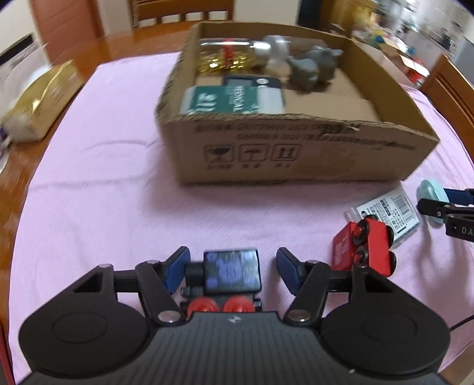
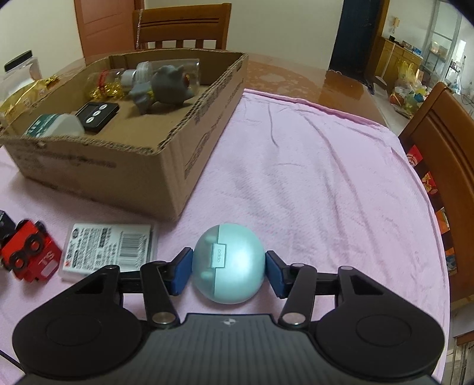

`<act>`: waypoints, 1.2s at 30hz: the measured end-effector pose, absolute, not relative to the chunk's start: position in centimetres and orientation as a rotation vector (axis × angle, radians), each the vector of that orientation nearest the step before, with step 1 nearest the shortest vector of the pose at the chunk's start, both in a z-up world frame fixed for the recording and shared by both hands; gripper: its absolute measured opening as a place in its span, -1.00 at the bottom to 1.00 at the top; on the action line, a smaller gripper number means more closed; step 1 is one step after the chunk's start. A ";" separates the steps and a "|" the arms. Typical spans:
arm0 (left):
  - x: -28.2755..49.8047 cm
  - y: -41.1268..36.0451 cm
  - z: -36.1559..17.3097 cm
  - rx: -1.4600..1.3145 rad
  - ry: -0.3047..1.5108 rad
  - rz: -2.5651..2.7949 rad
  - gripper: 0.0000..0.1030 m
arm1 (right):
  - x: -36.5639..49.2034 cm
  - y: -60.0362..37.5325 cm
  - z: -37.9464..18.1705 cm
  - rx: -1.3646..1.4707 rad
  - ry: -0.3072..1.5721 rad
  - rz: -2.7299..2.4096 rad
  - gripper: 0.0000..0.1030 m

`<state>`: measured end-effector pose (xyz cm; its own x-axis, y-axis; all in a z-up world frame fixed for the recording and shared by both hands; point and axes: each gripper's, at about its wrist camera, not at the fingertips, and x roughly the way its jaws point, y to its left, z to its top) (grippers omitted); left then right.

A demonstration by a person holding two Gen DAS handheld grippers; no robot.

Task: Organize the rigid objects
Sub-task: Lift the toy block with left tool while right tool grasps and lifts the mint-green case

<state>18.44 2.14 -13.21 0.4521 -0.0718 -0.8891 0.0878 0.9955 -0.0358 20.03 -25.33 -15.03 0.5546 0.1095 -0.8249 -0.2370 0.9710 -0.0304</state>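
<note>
A cardboard box [image 1: 296, 154] [image 2: 166, 177] stands on the pink cloth and holds a grey toy animal [image 2: 166, 86], a black timer [image 2: 96, 115], a green-and-white pack [image 1: 231, 100] and a gold-filled bottle [image 1: 225, 56]. My left gripper [image 1: 232, 271] is open around a black toy train car with red wheels [image 1: 231, 275]; the right finger stands clear of it. My right gripper [image 2: 228, 269] has its blue pads against both sides of a teal round earbud case [image 2: 229, 263] on the cloth. A red toy train car [image 1: 370, 248] [image 2: 28, 254] and a white barcode pack [image 2: 109, 245] lie between the grippers.
A gold bag [image 1: 44, 97] lies at the table's left edge. Wooden chairs stand behind the table [image 2: 183, 26] and at the right [image 2: 444, 124]. The pink cloth [image 2: 326, 165] covers the table to the right of the box.
</note>
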 end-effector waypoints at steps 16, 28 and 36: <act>16.6 3.0 -13.2 0.001 1.096 -0.035 0.00 | 19.6 -25.1 -15.0 -0.130 0.971 0.204 0.13; 16.6 2.5 -12.9 0.016 1.122 -0.055 0.00 | 20.3 -24.9 -15.0 -0.130 0.982 0.203 0.12; 16.9 2.3 -12.8 0.068 1.138 -0.079 0.00 | 20.6 -25.0 -14.8 -0.144 1.012 0.205 0.12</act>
<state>16.89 2.26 -12.77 0.4174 -0.0285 -0.9083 0.0976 0.9951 0.0137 20.59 -24.97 -14.79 0.5131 0.1033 -0.8521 -0.2360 0.9714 -0.0244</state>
